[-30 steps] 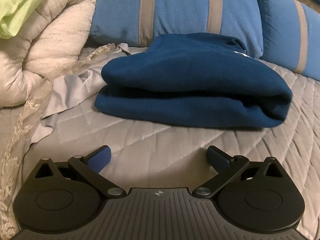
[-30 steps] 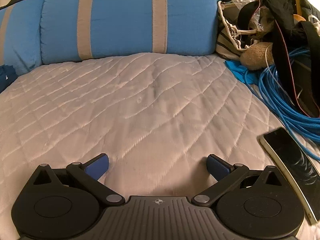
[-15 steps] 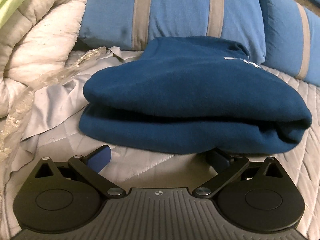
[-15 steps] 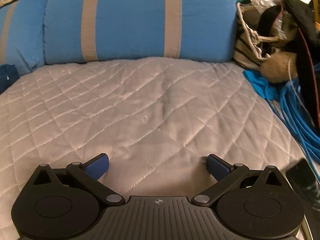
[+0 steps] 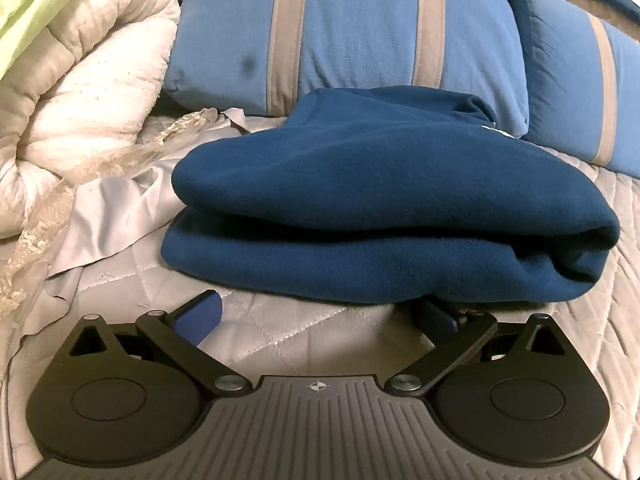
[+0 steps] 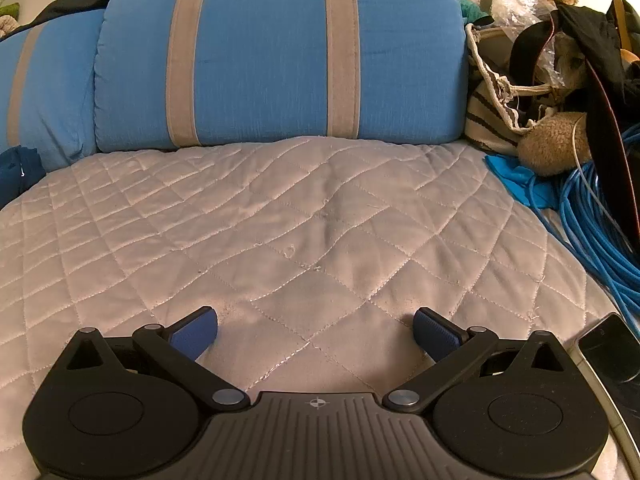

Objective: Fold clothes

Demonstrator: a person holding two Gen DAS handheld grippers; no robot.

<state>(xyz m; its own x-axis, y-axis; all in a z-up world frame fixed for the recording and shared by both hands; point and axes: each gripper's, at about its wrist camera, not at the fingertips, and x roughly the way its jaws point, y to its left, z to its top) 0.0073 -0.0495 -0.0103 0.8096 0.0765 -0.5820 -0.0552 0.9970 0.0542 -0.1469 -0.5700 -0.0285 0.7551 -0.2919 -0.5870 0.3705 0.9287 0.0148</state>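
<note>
The left gripper, blue-padded fingers spread wide, sits just before the thick folded navy fleece garment on the grey diamond-quilted bedspread, its right fingertip tucked under the soft rounded fold.

Folded sweater on quilt, pillows behind, rolled duvet left

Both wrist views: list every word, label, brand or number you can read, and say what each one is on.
No text is readable in either view.
Navy folded garment: small white print at its far right edge, too blurred to read.
Each claw body carries only a small crosshair symbol, no letters.
</note>
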